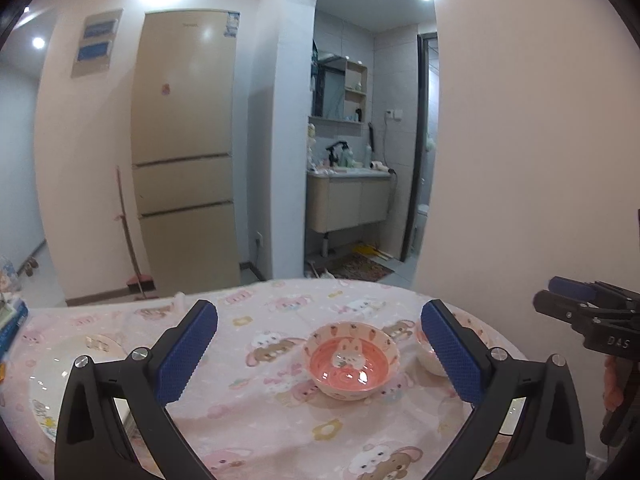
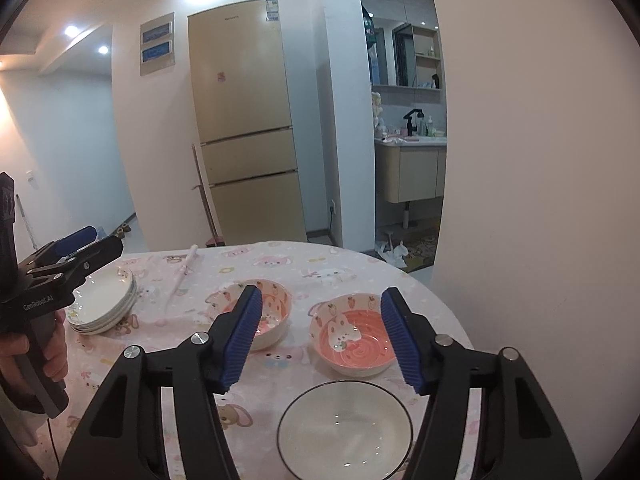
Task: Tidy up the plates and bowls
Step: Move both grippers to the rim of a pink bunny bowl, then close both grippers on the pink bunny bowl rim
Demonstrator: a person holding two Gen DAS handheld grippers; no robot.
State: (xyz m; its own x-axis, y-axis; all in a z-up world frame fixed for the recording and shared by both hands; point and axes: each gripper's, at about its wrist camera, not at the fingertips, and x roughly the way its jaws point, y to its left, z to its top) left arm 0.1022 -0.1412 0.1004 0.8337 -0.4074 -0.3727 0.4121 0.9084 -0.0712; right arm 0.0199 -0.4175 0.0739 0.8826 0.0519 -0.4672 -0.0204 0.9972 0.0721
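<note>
Round counter [image 2: 304, 264] under a pink cloth with cartoon animals, carrying all the dishes.

Right gripper [image 2: 320, 338], black with blue ribbed fingers [image 2: 243, 340], hovering above the cloth; fingers spread, nothing pinched between them. Pink ceramic bowl with a rabbit picture [image 2: 352, 338] seen in the gap between them, close to the finger at 3 o'clock but apart from it. Second pink rabbit bowl [image 2: 270, 312] at 9 o'clock of the first, partly hidden behind the other finger. White bowl with a thin dark rim [image 2: 344, 428] at 6 o'clock of the first pink bowl, near it, not touching. Stack of white plates [image 2: 106, 300] far at 9 o'clock, under the left gripper [image 2: 100, 246], held by a hand [image 2: 38, 354].

In the left wrist view, left gripper [image 1: 319, 350] fingers [image 1: 188, 354] also spread wide and empty, one pink rabbit bowl [image 1: 352, 360] between them on the cloth, well apart from both. The other pink bowl [image 1: 426, 354] at 3 o'clock, mostly covered by the finger. White plates [image 1: 48, 392] at 9 o'clock, probably the same stack, edge blurred. Right gripper [image 1: 560, 296] at 3 o'clock.
</note>
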